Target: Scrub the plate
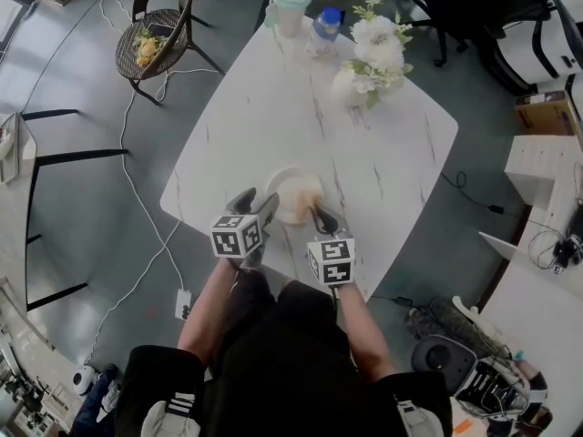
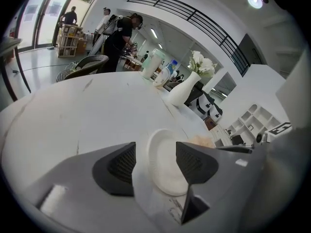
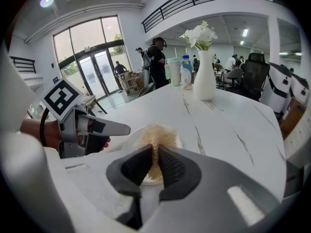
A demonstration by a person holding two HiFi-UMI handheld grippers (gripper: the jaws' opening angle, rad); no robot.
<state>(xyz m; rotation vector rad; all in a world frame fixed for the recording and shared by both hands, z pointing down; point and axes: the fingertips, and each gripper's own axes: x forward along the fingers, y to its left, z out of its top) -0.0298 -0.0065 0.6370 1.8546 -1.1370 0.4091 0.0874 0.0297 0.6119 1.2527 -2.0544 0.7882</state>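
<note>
Left tongs (image 2: 154, 163): jaws stand wide apart. The near rim of the plate (image 2: 163, 149) shows in the gap, but neither pad presses on it, so nothing is held.

Right tongs (image 3: 153, 153): jaws drawn almost together on a tan fibrous scrubber (image 3: 156, 135), with its tuft sticking out beyond the tips. The scrubber rests on the plate.

Plate: white, round and flat on the bench (image 1: 273, 107), near the edge closest to the person. Left tongs sit at its left rim and right tongs at its right.

Bench: white top with thin grey veins and rounded corners. The surface around the plate is bare. At the far end stand a white vase (image 1: 346, 87) with white flowers, a bottle (image 1: 325, 27) with a blue cap and a pale cup (image 1: 290, 3) with a mint lid. All are well apart from the plate.

Room: grey floor (image 1: 82, 198). A white cable runs across it to a power strip (image 1: 183, 304) beside the bench. A dark wicker chair (image 1: 159, 35) stands off the far left corner with something yellow on its seat. White shelving lies to the right. The right gripper view shows tall glass doors (image 3: 92, 64), a railed upper gallery and several people standing far back.
</note>
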